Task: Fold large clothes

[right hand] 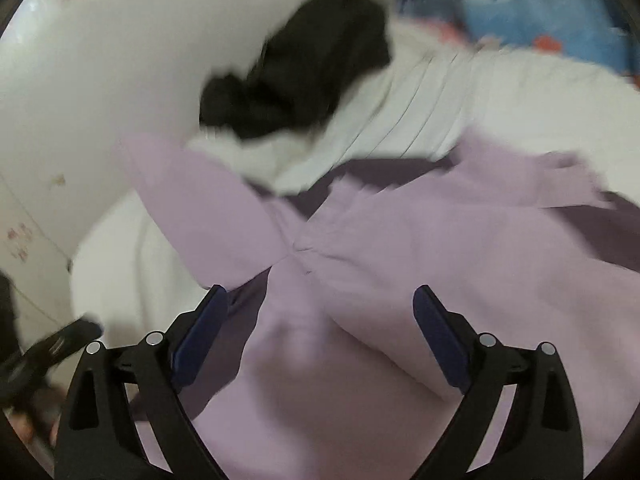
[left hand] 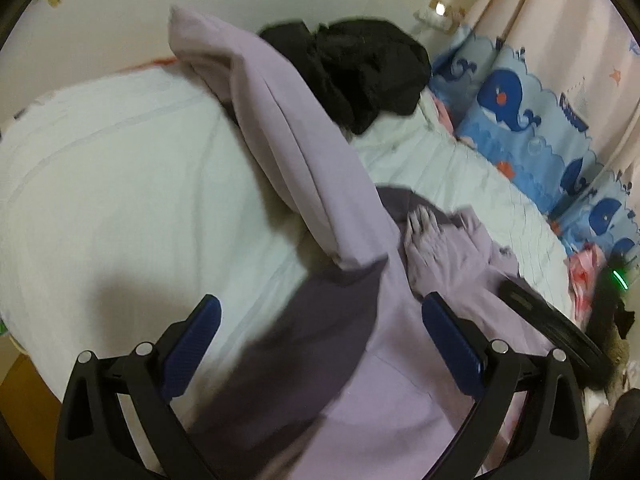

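1. Purple cloth fills the left wrist view. The purple garment [left hand: 340, 320] lies on the white bed cover [left hand: 120, 180], and part of it sits between the fingers of the left gripper [left hand: 320, 320]. The fingers are wide apart and nothing is pinched.
2. A long sleeve [left hand: 280, 120] runs away past the fingertips toward a black garment [left hand: 360, 72]. I think the sleeve could get mixed up with the black one if it is pulled that way.
3. A black tool part [left hand: 552, 328], likely the other gripper, sits just past the right finger. The two could bump if both reach for the same spot.
4. Blurry purple cloth fills the right wrist view. The purple garment [right hand: 380, 260] lies under and ahead of the right gripper [right hand: 320, 320]. Its fingers are wide apart and hold nothing.
5. Ahead of the fingertips the cloth is bunched where two parts cross [right hand: 304, 248]. A grab there may catch two layers and make a crooked fold.
6. The picture is smeared, so I cannot tell where the hem is. A fast grab might miss the edge or pinch the bed cover too.
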A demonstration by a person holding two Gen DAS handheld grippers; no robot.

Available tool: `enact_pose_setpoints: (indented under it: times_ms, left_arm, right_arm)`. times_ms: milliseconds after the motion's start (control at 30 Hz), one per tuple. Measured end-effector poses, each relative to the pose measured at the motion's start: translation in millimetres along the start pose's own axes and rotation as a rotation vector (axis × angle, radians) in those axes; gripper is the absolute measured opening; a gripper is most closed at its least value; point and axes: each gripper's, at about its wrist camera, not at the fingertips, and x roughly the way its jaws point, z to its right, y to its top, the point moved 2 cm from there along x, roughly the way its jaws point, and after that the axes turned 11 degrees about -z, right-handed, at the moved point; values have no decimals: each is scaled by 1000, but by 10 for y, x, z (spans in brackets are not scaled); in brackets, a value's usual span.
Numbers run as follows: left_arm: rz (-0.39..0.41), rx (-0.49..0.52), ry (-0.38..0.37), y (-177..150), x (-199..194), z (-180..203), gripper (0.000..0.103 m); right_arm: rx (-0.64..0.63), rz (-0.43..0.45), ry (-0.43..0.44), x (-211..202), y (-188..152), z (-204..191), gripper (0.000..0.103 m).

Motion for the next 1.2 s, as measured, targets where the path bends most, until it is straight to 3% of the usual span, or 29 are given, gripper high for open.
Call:
enact_pose_setpoints:
  times_ms: [100,167,300,467,567,667,733,800,833,867,900,967,1033,1100,1200]
  left_arm:
    - [43,-26,-46,186,-169,-158,96]
    - [59,-63,-61,409,-233,-272,96]
    - [34,-133,-11,1165,-161,-518,96]
    - [-29,-235,84,2121,153,-781,96]
    - [-56,-333,145,2439,380,-982,96]
    - [-89,-546,47,2599,646,-1289,96]
    - [-107,-608,19,2648,775,-1396,96]
    - [-92,-634,-28,2687,855,-1475,84]
    - [-80,-649,-62,2686,870,-1499,68]
    - [-72,-661,-114,2685,887,-1521,42]
    - [-63,-655,-194,2691,903,-1516,29]
    - [-30,-614,-216,2721,817,-1454,17]
    - [24,-559,-262,2727,657,-1331,15]
    - [89,-507,-365,2740,454,-1222,15]
    - [169,-346,-531,2697,46,-795,15]
  right_arm:
    - [105,78,-65,-586,-491,358,95]
    - [182,93,-90,-769,-748,638,95]
    - [351,111,-54,-920,-1361,1191,95]
    - [425,106,-2,-785,-1550,1447,95]
    - [409,109,41,-725,-1503,1447,95]
    - [414,103,35,-651,-1509,1457,95]
    - [427,109,43,-660,-1492,1451,95]
    - [432,109,46,-602,-1461,1430,95]
    - [435,111,48,-602,-1459,1427,95]
    - [437,112,52,-577,-1444,1419,95]
    - [441,113,62,-588,-1447,1419,95]
    - [449,116,77,-571,-1435,1413,95]
    - [454,120,91,-586,-1431,1406,95]
    - [457,127,108,-605,-1421,1386,95]
    - [457,143,141,-673,-1404,1354,95]
